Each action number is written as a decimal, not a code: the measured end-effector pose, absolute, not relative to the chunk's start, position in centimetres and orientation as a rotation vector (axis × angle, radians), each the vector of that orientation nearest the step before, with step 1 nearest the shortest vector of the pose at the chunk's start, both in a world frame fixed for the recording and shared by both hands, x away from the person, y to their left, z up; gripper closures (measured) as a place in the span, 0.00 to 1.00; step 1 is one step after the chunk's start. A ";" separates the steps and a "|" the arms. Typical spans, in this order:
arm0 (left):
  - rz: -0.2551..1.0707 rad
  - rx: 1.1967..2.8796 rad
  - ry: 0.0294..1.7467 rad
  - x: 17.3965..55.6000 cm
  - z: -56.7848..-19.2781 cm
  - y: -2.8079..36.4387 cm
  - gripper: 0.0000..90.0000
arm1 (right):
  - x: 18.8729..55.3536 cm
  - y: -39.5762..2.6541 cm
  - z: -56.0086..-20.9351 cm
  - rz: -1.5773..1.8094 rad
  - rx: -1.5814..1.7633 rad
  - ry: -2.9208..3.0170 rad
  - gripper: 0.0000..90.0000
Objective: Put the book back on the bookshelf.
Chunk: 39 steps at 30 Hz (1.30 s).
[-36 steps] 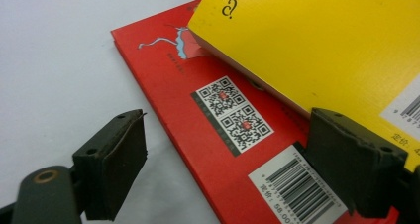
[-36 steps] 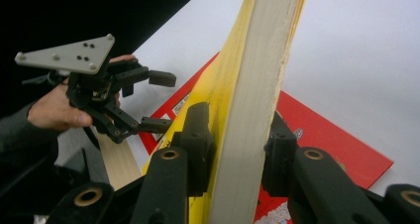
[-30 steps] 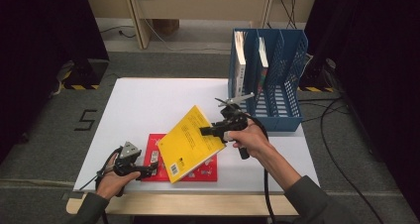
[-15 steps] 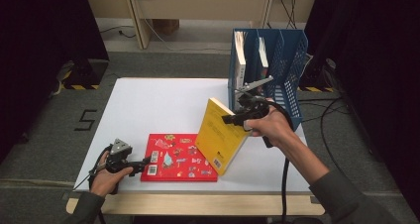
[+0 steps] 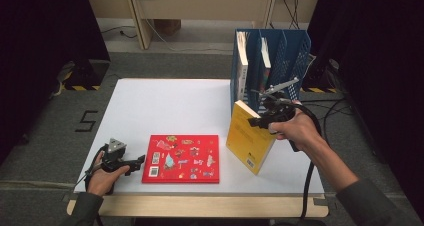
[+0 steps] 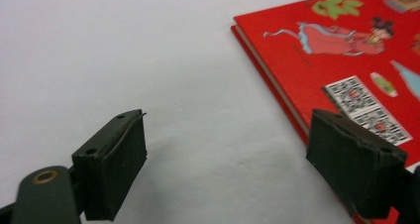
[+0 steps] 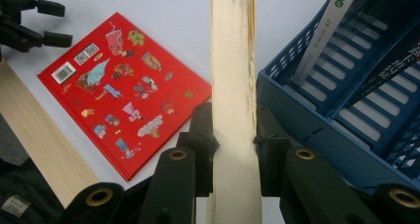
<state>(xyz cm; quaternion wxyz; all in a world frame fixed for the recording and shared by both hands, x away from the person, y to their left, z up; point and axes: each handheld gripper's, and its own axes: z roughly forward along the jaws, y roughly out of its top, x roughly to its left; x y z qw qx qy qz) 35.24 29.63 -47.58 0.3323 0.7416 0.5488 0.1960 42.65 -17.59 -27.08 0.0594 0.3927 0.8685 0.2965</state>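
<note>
Barcode [image 7: 63,72] on red book [image 7: 124,90] (text unreadable)

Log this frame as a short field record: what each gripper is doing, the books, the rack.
right gripper: shut on the yellow book, holding it upright above the table, near the rack's front
left gripper: open, empty, low over the table beside the red book's left edge
red book: flat on the table, cover up
blue file rack: at the table's far right, two books standing in it
</note>
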 end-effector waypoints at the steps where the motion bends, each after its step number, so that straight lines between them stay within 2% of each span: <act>1: 0.520 1.943 1.437 35.3 -47.6 29.7 0.17 | 42.6 -17.6 -27.1 0.898 1.189 2.630 0.83; 4: 0.556 1.936 1.460 35.4 -47.7 30.0 0.17 | 42.6 -17.9 -27.2 0.926 1.213 2.628 0.82; 26: 0.538 1.943 1.469 35.4 -48.2 29.9 0.16 | 43.6 -16.4 -28.6 0.901 1.341 2.730 0.74; 29: 0.539 1.944 1.468 35.4 -48.2 29.9 0.16 | 43.6 -16.3 -28.7 0.883 1.325 2.742 0.75; 33: 0.537 1.944 1.469 35.4 -48.2 30.0 0.16 | 43.3 -16.1 -28.3 0.822 1.234 2.733 0.83; 39: 0.536 1.940 1.466 35.5 -48.2 30.0 0.16 | 42.8 -16.7 -28.1 0.871 1.231 2.708 0.83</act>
